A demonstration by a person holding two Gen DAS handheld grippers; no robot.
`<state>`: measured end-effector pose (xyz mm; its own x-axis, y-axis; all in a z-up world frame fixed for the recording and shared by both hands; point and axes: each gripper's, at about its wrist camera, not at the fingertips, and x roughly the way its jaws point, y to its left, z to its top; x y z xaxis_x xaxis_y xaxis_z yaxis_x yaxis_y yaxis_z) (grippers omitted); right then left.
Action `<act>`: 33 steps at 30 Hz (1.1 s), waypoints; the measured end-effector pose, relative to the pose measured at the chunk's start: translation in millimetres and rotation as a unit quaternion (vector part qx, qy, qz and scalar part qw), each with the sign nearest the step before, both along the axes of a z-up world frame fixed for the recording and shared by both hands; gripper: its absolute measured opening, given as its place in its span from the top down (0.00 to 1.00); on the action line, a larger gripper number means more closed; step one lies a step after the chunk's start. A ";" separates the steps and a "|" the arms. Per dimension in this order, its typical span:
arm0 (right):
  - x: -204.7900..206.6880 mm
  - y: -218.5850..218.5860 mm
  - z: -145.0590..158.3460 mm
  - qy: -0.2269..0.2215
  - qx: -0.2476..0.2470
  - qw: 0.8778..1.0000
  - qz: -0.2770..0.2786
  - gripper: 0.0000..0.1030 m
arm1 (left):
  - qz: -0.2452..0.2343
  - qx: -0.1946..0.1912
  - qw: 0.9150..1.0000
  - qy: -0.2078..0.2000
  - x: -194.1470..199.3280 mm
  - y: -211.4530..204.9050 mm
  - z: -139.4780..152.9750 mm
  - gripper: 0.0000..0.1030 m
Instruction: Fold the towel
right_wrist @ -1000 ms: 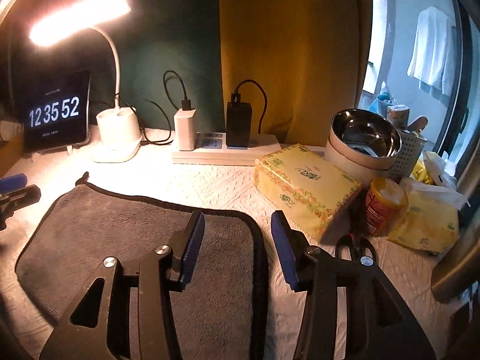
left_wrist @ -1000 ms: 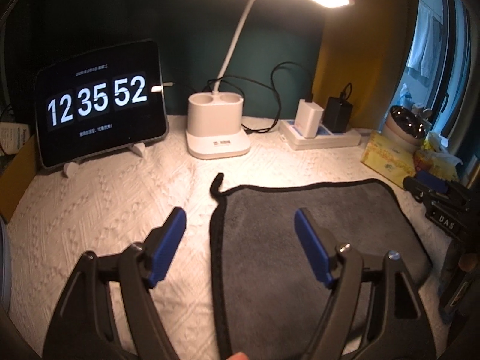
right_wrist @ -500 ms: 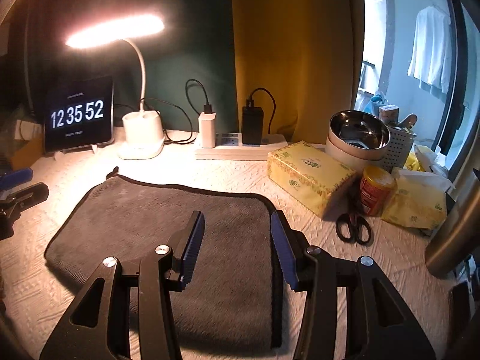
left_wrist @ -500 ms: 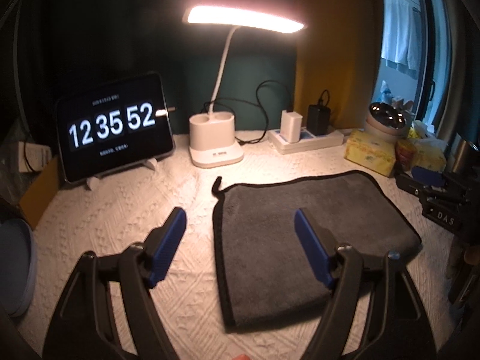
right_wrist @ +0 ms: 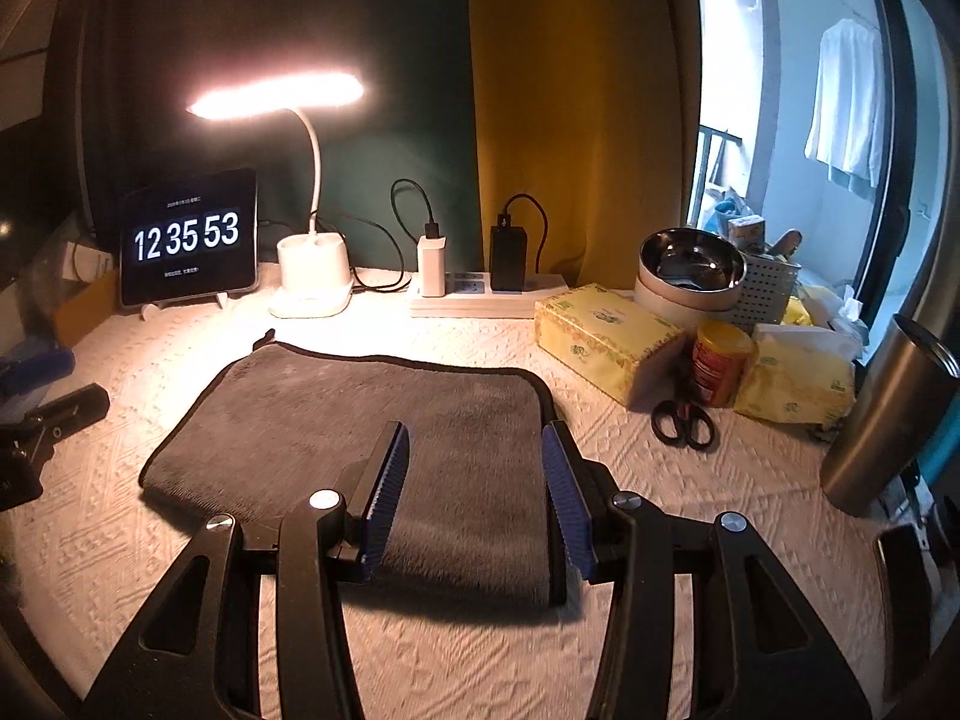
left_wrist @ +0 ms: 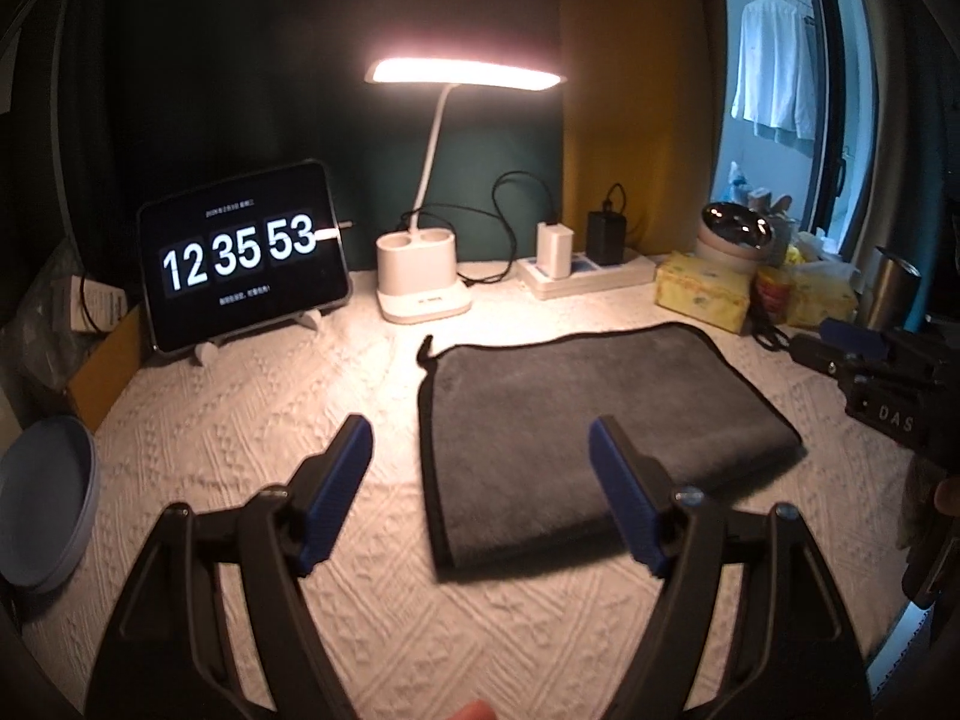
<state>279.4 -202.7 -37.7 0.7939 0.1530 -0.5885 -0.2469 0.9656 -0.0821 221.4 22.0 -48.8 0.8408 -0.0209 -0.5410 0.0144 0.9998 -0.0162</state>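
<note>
- My left gripper (left_wrist: 480,468) hangs with its jaws wide apart and holding nothing, straddling the towel's left edge above the white textured tablecloth (left_wrist: 252,408).
- My right gripper (right_wrist: 475,492) is parted too, empty, over the towel's near right corner.
- The grey towel (right_wrist: 384,414) lies flat at 12 o'clock, black-trimmed, a small loop at its far left corner.
- Open cloth runs at 9 o'clock toward the clock tablet (right_wrist: 187,237).
- At 2 o'clock, scissors (right_wrist: 684,420) and a yellow tissue box (right_wrist: 606,336) sit near the towel's right edge.
</note>
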 end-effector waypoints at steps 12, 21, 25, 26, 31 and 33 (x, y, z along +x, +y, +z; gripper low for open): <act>-41.4 -0.5 14.1 -0.016 0.000 1.000 0.000 0.53 | -0.008 -0.006 1.000 -0.014 -36.3 -5.5 3.1 0.26; -75.3 1.8 25.0 -0.028 0.001 1.000 0.005 0.53 | -0.025 -0.015 0.999 -0.045 -71.4 -11.4 15.7 0.26; -89.4 1.9 32.1 -0.037 0.002 0.999 0.006 0.53 | -0.032 -0.012 0.997 -0.063 -88.2 -16.0 23.6 0.26; -94.0 1.8 34.9 -0.041 0.003 0.999 0.006 0.53 | -0.033 -0.012 0.997 -0.068 -92.8 -16.9 26.2 0.26; -118.6 2.7 51.5 -0.065 0.004 0.998 0.009 0.53 | -0.032 -0.017 0.995 -0.089 -112.0 -16.5 38.6 0.26; -128.5 2.3 58.0 -0.074 0.005 0.997 0.011 0.53 | -0.032 -0.020 0.994 -0.098 -121.9 -16.7 45.1 0.26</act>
